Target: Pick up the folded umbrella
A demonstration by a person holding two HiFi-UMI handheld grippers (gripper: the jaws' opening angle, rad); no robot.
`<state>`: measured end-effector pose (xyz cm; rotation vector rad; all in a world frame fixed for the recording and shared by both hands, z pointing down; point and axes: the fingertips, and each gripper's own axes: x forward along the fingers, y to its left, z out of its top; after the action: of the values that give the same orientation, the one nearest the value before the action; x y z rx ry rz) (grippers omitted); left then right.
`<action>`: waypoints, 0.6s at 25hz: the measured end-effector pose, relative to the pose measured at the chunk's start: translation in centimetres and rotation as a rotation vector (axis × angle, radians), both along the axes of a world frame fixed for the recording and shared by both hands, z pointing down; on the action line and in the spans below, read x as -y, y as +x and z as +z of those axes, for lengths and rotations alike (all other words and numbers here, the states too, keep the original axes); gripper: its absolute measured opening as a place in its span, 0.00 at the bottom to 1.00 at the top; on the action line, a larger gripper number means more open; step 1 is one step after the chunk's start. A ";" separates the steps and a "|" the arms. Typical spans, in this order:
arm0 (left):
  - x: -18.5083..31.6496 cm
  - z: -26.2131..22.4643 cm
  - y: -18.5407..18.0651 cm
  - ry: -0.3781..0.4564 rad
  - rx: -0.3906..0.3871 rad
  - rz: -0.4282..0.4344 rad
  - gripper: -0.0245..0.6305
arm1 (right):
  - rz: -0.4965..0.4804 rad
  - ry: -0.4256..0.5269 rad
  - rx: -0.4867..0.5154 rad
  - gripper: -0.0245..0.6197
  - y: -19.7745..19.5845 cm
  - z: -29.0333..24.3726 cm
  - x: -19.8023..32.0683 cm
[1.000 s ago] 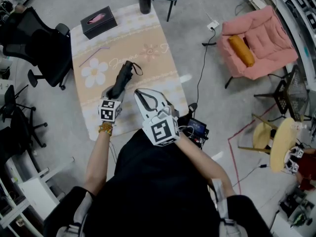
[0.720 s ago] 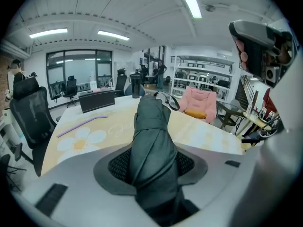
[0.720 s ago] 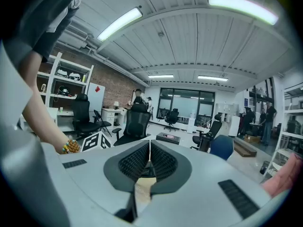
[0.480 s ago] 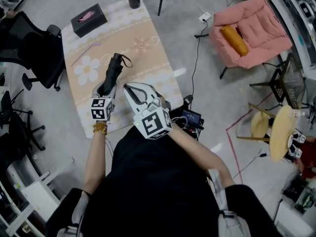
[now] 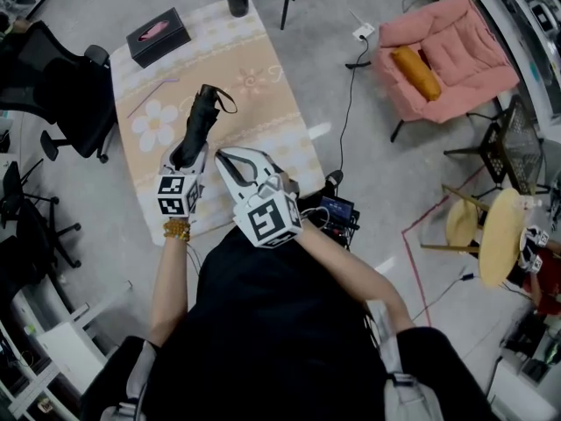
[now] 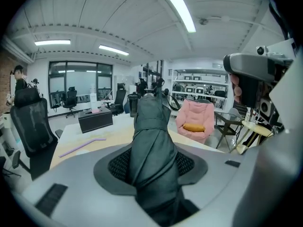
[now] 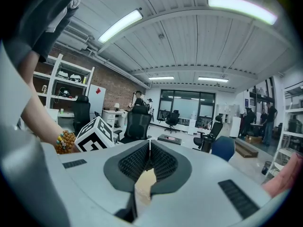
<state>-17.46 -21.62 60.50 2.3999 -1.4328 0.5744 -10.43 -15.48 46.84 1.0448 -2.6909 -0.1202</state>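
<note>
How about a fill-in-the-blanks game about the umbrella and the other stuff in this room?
The left gripper holds the folded umbrella, whose colour is ___.
The right gripper is shut and holds ___.
The armchair is coloured ___.
The cushion lying on it is coloured ___.
Missing words: black, nothing, pink, orange.
</note>
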 end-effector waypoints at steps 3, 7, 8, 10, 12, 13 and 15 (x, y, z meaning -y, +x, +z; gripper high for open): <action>0.0 -1.2 0.2 0.024 -0.005 -0.003 0.35 | -0.002 0.001 0.002 0.06 0.0 -0.1 -0.1; -0.4 -2.2 0.8 0.043 -0.007 0.003 0.35 | -0.015 0.007 -0.012 0.06 0.0 -0.1 -0.4; -0.6 -2.5 0.8 0.046 -0.007 0.003 0.35 | -0.014 0.006 -0.004 0.06 -0.1 -0.1 -0.5; -0.8 -3.0 0.8 0.054 -0.011 0.002 0.35 | -0.017 0.003 -0.010 0.06 -0.3 0.0 -0.5; -1.0 -3.7 0.8 0.067 -0.018 -0.003 0.35 | -0.025 0.005 -0.022 0.06 -0.4 0.0 -0.6; -1.1 -4.0 0.8 0.073 -0.023 -0.008 0.35 | -0.028 0.005 -0.024 0.06 -0.5 -0.1 -0.7; -1.3 -4.6 0.8 0.083 -0.028 -0.020 0.35 | -0.032 0.005 -0.024 0.06 -0.6 -0.1 -0.8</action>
<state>-16.66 -20.28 55.95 2.4444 -1.4948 0.4835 -11.06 -14.64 46.78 0.9959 -2.6883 -0.1450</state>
